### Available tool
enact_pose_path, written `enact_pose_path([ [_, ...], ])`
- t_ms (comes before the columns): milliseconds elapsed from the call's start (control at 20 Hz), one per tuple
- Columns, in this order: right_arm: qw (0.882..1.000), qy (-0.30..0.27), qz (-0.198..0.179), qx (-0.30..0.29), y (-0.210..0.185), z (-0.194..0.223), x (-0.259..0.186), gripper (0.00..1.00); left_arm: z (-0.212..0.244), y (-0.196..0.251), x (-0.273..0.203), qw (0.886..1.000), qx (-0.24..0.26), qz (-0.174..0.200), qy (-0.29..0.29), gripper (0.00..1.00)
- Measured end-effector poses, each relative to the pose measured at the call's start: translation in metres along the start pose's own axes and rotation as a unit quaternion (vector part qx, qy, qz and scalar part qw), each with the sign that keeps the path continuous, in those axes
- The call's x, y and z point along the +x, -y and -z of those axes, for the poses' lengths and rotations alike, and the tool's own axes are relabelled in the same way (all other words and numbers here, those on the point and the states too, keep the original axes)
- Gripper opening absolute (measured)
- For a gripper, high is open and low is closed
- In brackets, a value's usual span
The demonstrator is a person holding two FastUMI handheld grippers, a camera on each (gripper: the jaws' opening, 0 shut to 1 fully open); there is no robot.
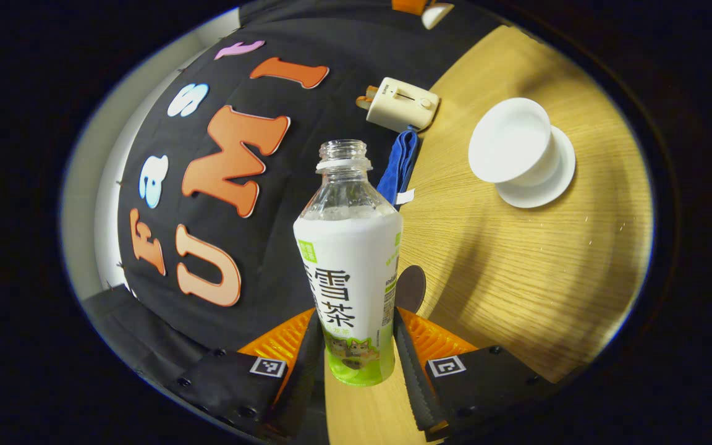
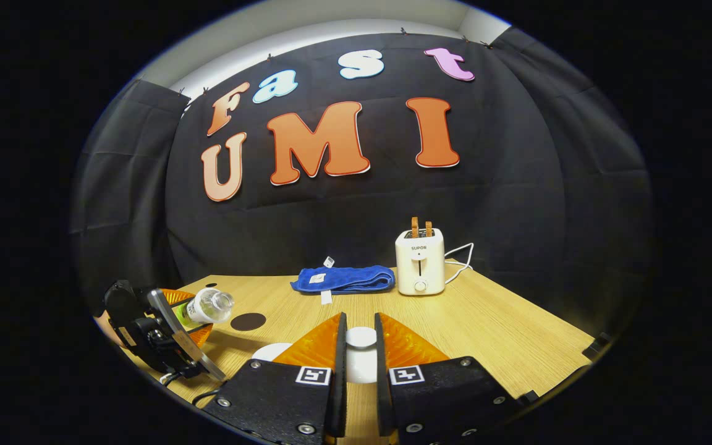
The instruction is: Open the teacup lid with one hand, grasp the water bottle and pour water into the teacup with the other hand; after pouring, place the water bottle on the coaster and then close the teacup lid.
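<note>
With the cup [image 1: 520, 148] uncovered on its saucer [image 1: 547, 188], pouring is the step in hand: bring the bottle [image 1: 350, 272] mouth over the cup before tipping further; the left gripper [image 1: 356, 358] pinches its lower body, held tilted above the table [image 1: 517, 272]; the right gripper [image 2: 361, 364] pinches the lid [image 2: 361, 339], held aside near the coaster [image 2: 248, 321].
</note>
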State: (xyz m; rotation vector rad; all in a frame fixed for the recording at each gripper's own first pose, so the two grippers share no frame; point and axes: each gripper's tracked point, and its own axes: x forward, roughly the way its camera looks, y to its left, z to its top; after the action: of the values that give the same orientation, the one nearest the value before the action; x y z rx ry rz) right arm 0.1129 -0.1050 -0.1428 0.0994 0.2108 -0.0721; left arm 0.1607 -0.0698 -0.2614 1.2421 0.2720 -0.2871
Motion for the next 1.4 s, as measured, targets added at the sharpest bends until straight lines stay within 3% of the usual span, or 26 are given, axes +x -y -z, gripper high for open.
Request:
enact_pose_path([
  [250,1.0,0.001,0.007,0.003,0.009,0.003,0.0,0.2,-0.005,0.007,-0.007,0.997,0.074,-0.001,0.008,0.67],
  [550,1.0,0.001,0.007,0.01,0.013,0.007,-0.001,0.2,-0.012,-0.006,-0.002,0.986,0.164,-0.006,0.02,0.7],
  [650,1.0,0.0,0.006,0.011,0.012,0.008,-0.001,0.2,-0.017,-0.008,-0.003,0.981,0.19,-0.008,0.026,0.67],
  [1400,1.0,0.004,0.005,0.031,0.022,0.013,-0.01,0.2,-0.033,-0.027,-0.008,0.948,0.316,-0.023,0.041,0.69],
])
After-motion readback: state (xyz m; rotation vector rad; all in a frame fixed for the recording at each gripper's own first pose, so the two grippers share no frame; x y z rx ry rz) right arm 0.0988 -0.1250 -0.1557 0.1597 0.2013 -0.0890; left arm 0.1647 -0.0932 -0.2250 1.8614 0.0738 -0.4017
